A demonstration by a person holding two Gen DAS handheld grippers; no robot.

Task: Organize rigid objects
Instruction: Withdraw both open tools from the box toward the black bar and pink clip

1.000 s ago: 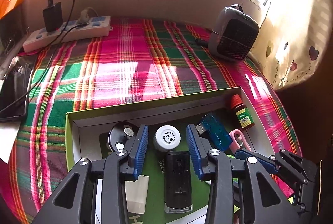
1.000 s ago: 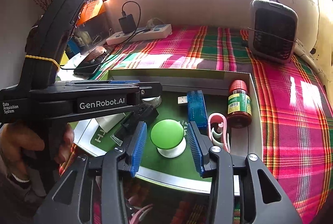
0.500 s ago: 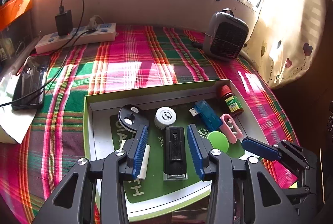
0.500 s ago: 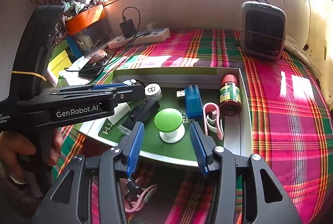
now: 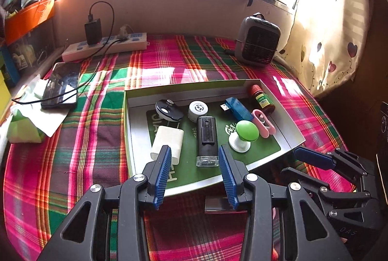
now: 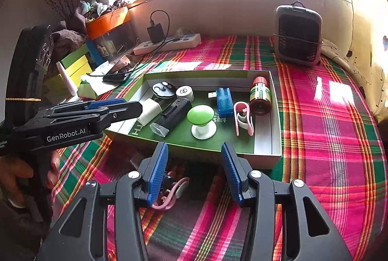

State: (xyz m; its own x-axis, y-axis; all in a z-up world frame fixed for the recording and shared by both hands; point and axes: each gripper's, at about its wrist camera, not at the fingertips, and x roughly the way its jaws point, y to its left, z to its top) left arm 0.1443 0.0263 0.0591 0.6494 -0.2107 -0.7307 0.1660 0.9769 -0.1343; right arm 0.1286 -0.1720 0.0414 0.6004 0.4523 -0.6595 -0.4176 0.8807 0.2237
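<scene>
Both tools hover level over the plaid cloth [image 5: 97,139], just short of the near rim of the shallow green-and-white cardboard tray [image 5: 128,130]. The left tool [image 5: 194,173] has its blue-padded jaws spread wide and empty; the right tool [image 6: 195,171] is likewise parted with nothing between its pads. The person's left hand [image 6: 24,173] grips the left tool's black handle, partly cut off by the frame edge.

Below the right tool, on the cloth before the tray, lies a pink curved clip [image 6: 172,193], half hidden behind the left pad and hard to make out. The tray's near rim is raised off the cloth, shadow beneath it.

Inside the tray, nearest the rim: a white rectangular charger block [image 5: 167,142], a black lighter-shaped stick with clear cap [image 5: 206,139] and a green-domed white-footed knob [image 5: 245,135]. Behind these sit a pink clip [image 5: 263,122], a blue USB stick [image 5: 236,108], a white round cap [image 5: 197,109], a black round disc [image 5: 167,110] and a red-capped brown bottle [image 5: 262,98] against the far right wall.

Beyond the tray, bare cloth reaches a grey fan heater [image 5: 258,43].
</scene>
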